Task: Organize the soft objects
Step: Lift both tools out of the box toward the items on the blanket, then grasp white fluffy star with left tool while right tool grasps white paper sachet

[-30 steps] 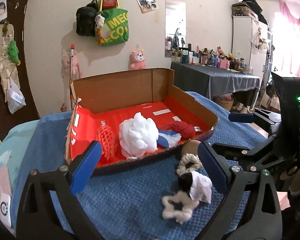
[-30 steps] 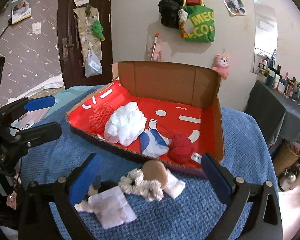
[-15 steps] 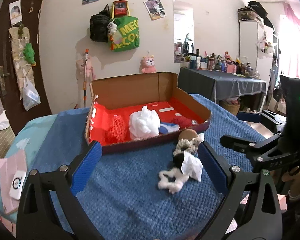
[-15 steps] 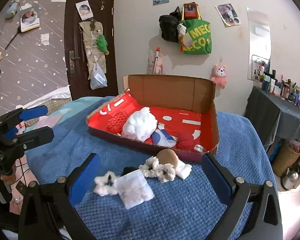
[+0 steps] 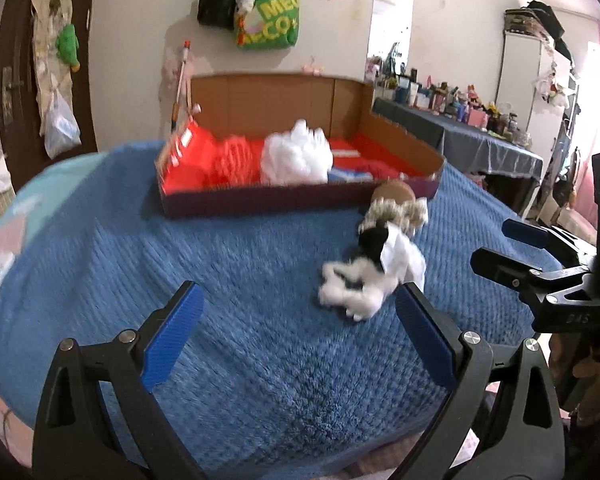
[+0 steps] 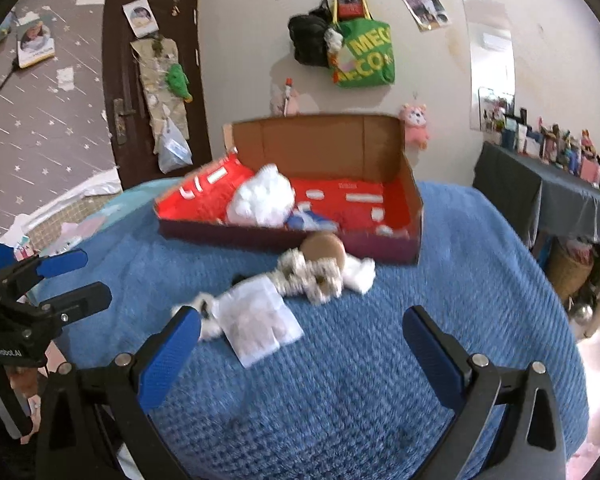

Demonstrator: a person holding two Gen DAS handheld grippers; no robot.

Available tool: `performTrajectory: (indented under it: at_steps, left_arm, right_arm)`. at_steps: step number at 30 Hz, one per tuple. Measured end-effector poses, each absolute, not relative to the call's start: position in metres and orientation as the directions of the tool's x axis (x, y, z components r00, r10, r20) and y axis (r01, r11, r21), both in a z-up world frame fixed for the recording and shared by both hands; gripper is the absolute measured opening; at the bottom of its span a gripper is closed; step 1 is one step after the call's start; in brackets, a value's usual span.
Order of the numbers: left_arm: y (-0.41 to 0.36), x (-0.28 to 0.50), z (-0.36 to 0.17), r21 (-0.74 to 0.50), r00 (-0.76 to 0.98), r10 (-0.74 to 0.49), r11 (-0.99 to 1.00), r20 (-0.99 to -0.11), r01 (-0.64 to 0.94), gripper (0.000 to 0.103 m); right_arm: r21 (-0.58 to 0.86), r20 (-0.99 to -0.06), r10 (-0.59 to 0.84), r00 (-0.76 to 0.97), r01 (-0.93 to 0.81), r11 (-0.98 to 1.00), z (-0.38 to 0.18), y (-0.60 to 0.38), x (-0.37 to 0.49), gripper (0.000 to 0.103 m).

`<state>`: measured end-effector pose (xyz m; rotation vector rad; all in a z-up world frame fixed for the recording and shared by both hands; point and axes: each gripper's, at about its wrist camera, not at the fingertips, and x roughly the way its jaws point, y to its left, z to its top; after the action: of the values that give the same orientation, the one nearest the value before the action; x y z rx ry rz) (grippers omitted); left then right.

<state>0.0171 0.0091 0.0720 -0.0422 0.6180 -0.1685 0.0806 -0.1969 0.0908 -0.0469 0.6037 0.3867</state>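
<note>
Both jaws stand spread wide with nothing between them: the left gripper (image 5: 296, 336) and the right gripper (image 6: 300, 356) each hang above a blue knitted blanket (image 6: 360, 392) that covers the bench. Loose soft things lie in a small heap ahead of them: a flat white pouch (image 6: 260, 320), a fluffy white scrunchie (image 5: 348, 292), a black soft piece (image 5: 374, 240) too blurred to name, a speckled furry scrunchie (image 6: 312, 274) and a round tan puff (image 6: 323, 249). In the right wrist view the pouch sits just beyond the left blue pad; in the left wrist view the white scrunchie lies just beyond the right pad. Behind the heap, touching the puff, stands a cardboard box (image 6: 320, 140) with a red lining, holding a white mesh bath pouf (image 5: 296, 156), a red net ball (image 5: 236, 158) and a blue-and-white item (image 6: 308, 220). On the wall hangs a green tote bag (image 6: 364, 58) reading "MEG" and "ECO" in part. "GenRoboAI" is printed on the left gripper's body in the right wrist view.
</note>
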Motion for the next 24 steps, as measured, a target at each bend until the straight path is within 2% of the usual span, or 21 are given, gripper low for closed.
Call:
performTrajectory:
  at_steps: [8, 19, 21, 24]
  left_arm:
    - [0.002, 0.037, 0.051, -0.128, 0.744, -0.238, 0.971, -0.625, 0.204, 0.098]
    - [-0.020, 0.065, 0.046, -0.080, 0.659, -0.295, 0.938, -0.692, 0.337, 0.096]
    - [-0.022, 0.070, 0.047, -0.064, 0.652, -0.295, 0.933, -0.698, 0.353, 0.090]
    - [-0.025, 0.078, 0.046, -0.057, 0.628, -0.302, 0.924, -0.717, 0.379, 0.081]
  right_arm:
    - [0.088, -0.606, 0.359, 0.710, -0.388, 0.917, 0.065, -0.191, 0.089, 0.103]
    - [0.108, -0.664, 0.455, 0.593, -0.527, 0.843, 0.055, -0.183, 0.112, 0.103]
    - [0.077, -0.673, 0.453, 0.584, -0.554, 0.829, 0.054, -0.178, 0.116, 0.102]
    - [0.063, -0.688, 0.463, 0.559, -0.590, 0.805, 0.052, -0.171, 0.123, 0.096]
